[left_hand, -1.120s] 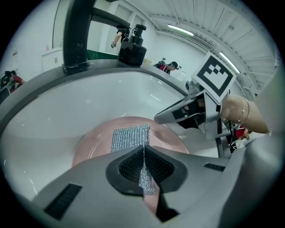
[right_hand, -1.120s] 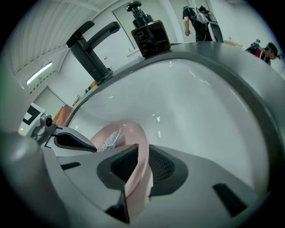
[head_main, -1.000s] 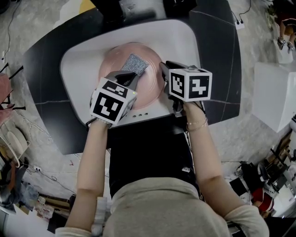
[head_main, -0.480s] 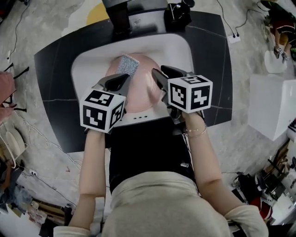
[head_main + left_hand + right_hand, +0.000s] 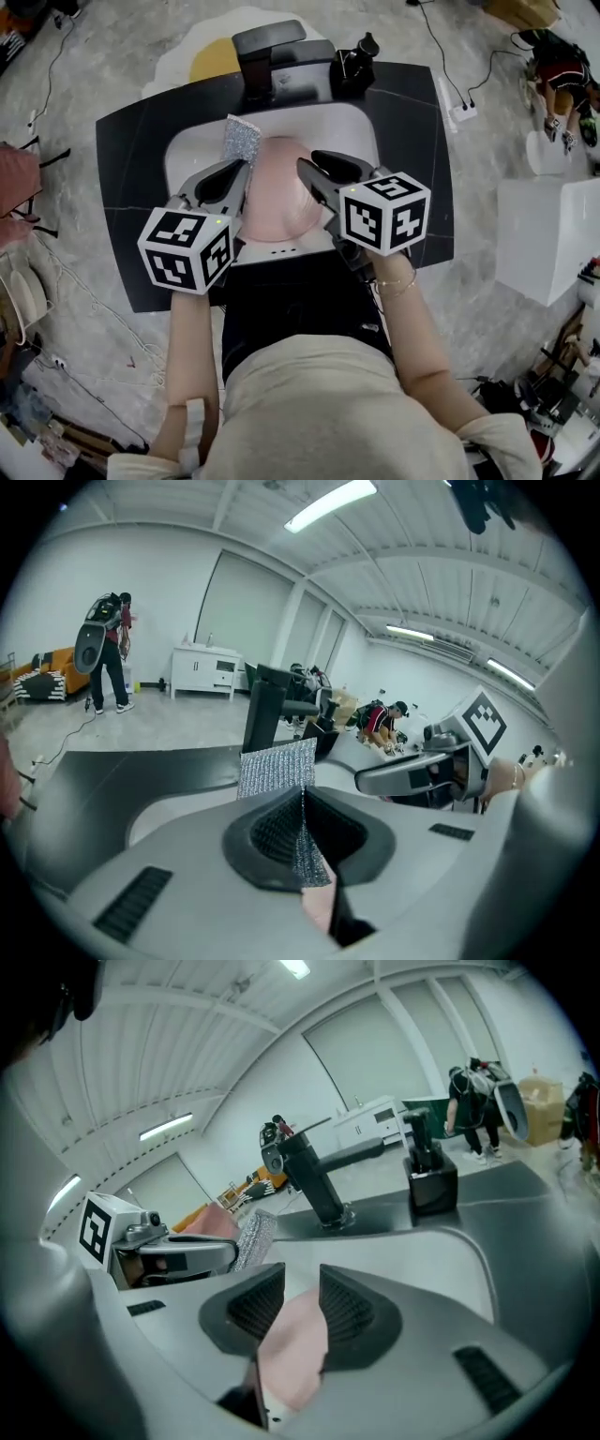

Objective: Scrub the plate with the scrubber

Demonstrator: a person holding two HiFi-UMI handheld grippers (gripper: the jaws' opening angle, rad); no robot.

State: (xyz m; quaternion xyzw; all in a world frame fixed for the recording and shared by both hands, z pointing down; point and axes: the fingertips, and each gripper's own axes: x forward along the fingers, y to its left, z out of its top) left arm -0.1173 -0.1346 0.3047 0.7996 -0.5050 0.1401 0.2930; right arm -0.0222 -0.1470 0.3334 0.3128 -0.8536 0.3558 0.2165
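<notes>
A large room with white walls, a ribbed ceiling with strip lights point(image 5: 328, 503) and a grey concrete floor point(image 5: 84, 75) with cables trailing across it. A person point(image 5: 105, 653) wearing a backpack stands by the far wall, near a low white cabinet point(image 5: 206, 667).

From above, a dark, rounded surface point(image 5: 131, 206) fills the middle. A white box point(image 5: 548, 234) stands on the floor to its right. A white sink point(image 5: 192, 141) is set into the surface. A black faucet point(image 5: 267, 52) and a black dispenser point(image 5: 354, 64) stand at the sink's far edge. A pink plate point(image 5: 281, 192) lies in the sink.

Two bare forearms reach in from the near side. The right gripper point(image 5: 312, 161) hangs over the plate's right part. Its fingers have just been closing a little but stand apart, clamping nothing, and the plate shows through the gap. The left gripper point(image 5: 239, 171) hangs over the plate's left edge. Its fingers are pressed together on a silver, glittery scrubber point(image 5: 241, 139). The scrubber sticks out past the fingertips, held up off the plate, over the sink's far left part.
</notes>
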